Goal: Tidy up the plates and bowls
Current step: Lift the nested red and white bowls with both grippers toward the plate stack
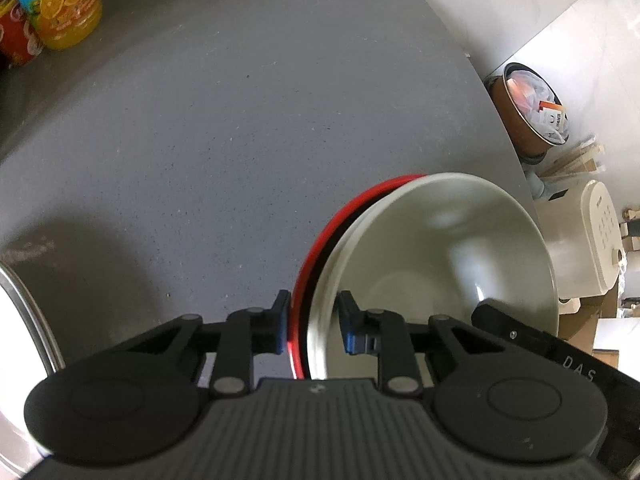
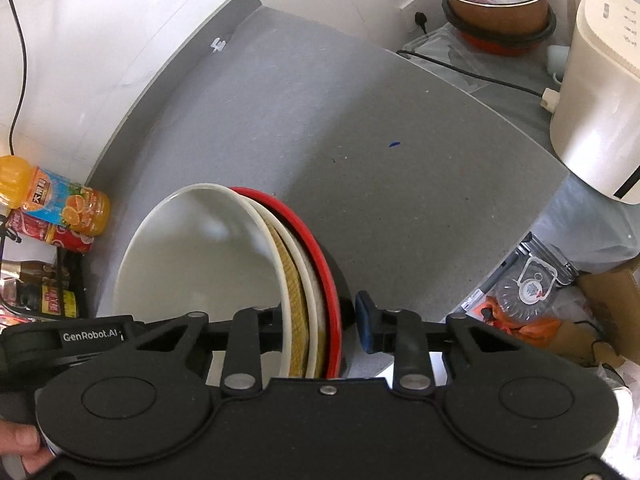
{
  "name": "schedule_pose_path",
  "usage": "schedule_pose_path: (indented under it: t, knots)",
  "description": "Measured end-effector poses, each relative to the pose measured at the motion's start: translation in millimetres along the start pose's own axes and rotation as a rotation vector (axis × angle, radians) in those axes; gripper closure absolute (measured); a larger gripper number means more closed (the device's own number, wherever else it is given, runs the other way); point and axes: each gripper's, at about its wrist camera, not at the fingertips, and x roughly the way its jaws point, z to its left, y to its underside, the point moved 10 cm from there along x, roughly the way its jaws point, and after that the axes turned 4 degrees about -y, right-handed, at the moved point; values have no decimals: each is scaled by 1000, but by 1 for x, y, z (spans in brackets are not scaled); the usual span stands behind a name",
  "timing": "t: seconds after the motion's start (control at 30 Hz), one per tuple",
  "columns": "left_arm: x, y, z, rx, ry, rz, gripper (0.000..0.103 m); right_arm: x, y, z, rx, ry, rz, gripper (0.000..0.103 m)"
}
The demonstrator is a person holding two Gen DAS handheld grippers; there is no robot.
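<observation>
Holding a nested stack of dishes from two sides, above the grey table [image 1: 200, 140]. Left gripper [image 1: 313, 326] straddling the stack's rim, one blue pad [image 1: 282, 320] touching the outside of the red bowl [image 1: 320, 248], the other inside the white bowl [image 1: 440, 256], apart from its wall; cannot tell if truly pinching. Right gripper [image 2: 320, 326] placed over the opposite rim: right pad [image 2: 366, 324] just beside the red bowl [image 2: 320, 248] with a small gap, left pad hidden behind the white bowl [image 2: 200, 256], so grip not clear. Between white and red, a yellowish patterned layer [image 2: 294, 280] and another white rim [image 2: 310, 276]. Near the table's far edge, an orange juice bottle [image 1: 68, 4] beside a red can [image 1: 16, 40]. Beyond the table, a cream appliance [image 2: 600, 100] and a brown pot [image 2: 496, 4] with packets.
</observation>
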Motion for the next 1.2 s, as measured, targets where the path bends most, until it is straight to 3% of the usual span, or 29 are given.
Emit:
schedule_pose_path:
  t: [0.13,0.4,0.83,1.2]
  knots:
    - [0,-1,6,-37,31,25,81,0,0,1,-27,-15,6,73]
    - [-5,6,7,-49,8,0,81,10,6,1,-56,-37,66,72]
    - [5,2,3,-61,3,16,79,8,4,4,-77,-34,55,73]
    - [-8,6,16,-36,49,-15,80,0,5,26,-63,-37,9,72]
